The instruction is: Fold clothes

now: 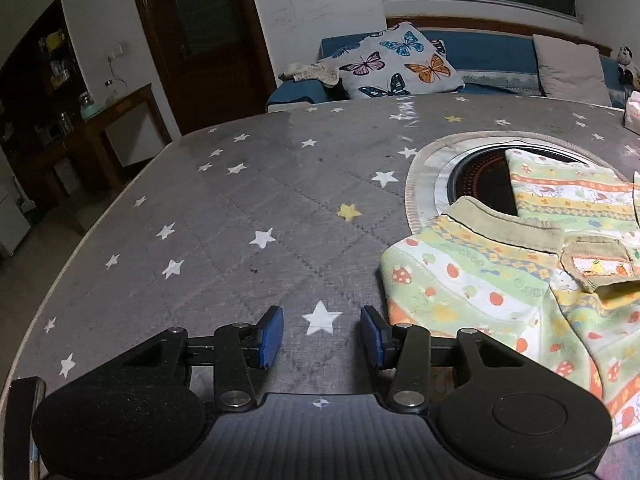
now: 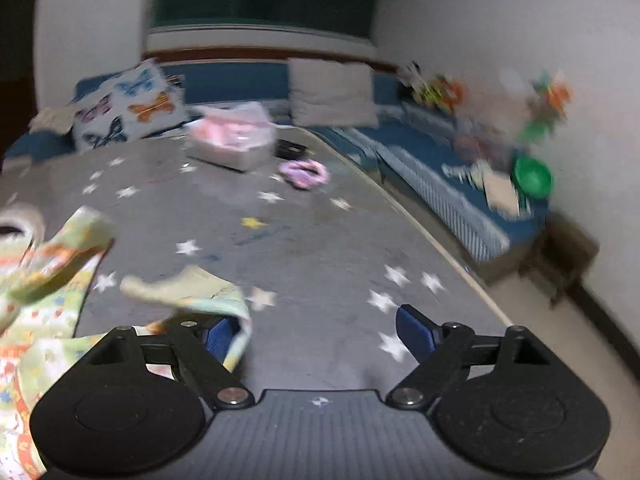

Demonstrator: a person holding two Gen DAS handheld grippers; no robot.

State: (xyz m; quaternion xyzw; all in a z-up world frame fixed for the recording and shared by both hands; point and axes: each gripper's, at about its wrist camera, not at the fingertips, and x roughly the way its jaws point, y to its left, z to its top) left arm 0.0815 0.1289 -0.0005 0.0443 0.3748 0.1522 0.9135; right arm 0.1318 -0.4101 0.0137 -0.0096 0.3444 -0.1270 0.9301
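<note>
Broadly, a grey star-print table cover [image 1: 248,208] fills both views. A round dark hotplate [image 1: 484,178] is set into it, ringed by a pale trimmed cutout.

Garment [image 1: 472,284]: small child's top, pale green and yellow bands with fruit and mushroom print, khaki ribbed collar. Lies on the right part of the table in the left wrist view; one portion spread over the hotplate's near edge. In the right wrist view, blurred, the same garment [image 2: 44,304] sits at the left, with a cuff or hem end [image 2: 188,284] lifted off the cover.

Behind the table: blue sofa [image 1: 492,58], butterfly cushion [image 1: 400,62], plain grey cushion [image 1: 570,70]. Pink-filled clear bag [image 2: 232,136] and a purple ring-shaped item [image 2: 304,172] on the far table.

Left gripper [image 1: 322,338]: fingers apart, nothing between them, over bare cover just beside the garment's edge.

Right gripper [image 2: 320,334]: fingers spread wide; fabric drapes over the left pad [image 2: 218,338], not pinched.
</note>
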